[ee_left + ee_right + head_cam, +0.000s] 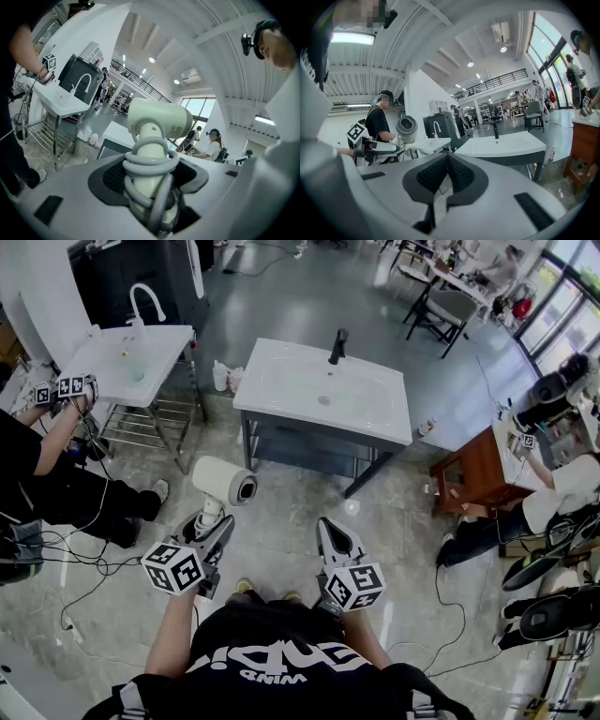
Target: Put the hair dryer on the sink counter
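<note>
With left gripper [211, 526], clamps hair dryer [225, 482] handle upright for carrying to sink counter [375, 418]. Holds right gripper [328, 527] closed, empty.

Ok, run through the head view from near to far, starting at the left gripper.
left gripper → hair dryer → sink counter → black faucet at its far edge → grey chair
</note>
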`<action>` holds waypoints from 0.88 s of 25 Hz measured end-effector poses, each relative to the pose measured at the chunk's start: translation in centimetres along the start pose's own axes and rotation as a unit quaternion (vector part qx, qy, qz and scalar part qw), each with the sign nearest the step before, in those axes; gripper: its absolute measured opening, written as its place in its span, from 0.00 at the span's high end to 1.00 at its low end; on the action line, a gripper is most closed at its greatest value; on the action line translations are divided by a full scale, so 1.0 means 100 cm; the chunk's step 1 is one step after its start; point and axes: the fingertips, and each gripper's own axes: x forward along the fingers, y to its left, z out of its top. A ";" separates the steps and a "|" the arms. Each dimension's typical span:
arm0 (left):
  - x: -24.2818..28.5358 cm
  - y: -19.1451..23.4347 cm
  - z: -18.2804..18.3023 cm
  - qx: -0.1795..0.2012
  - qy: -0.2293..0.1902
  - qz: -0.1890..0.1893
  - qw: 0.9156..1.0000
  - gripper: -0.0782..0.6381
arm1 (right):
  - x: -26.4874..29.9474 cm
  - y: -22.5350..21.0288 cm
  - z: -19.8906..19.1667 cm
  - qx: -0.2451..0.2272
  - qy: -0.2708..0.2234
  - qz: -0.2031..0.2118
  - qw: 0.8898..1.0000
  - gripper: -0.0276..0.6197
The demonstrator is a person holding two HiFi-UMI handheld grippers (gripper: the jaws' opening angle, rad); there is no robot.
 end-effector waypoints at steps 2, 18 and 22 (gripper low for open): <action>0.002 0.004 0.003 0.001 0.001 0.000 1.000 0.51 | 0.002 -0.001 0.002 -0.001 0.000 -0.001 1.000 0.93; 0.004 0.036 0.018 0.014 0.018 -0.022 0.999 0.51 | 0.021 0.023 0.014 -0.027 -0.019 -0.020 0.999 0.93; -0.004 0.038 0.012 0.015 0.025 -0.025 0.999 0.51 | 0.013 0.036 0.007 -0.026 -0.017 -0.026 0.999 0.93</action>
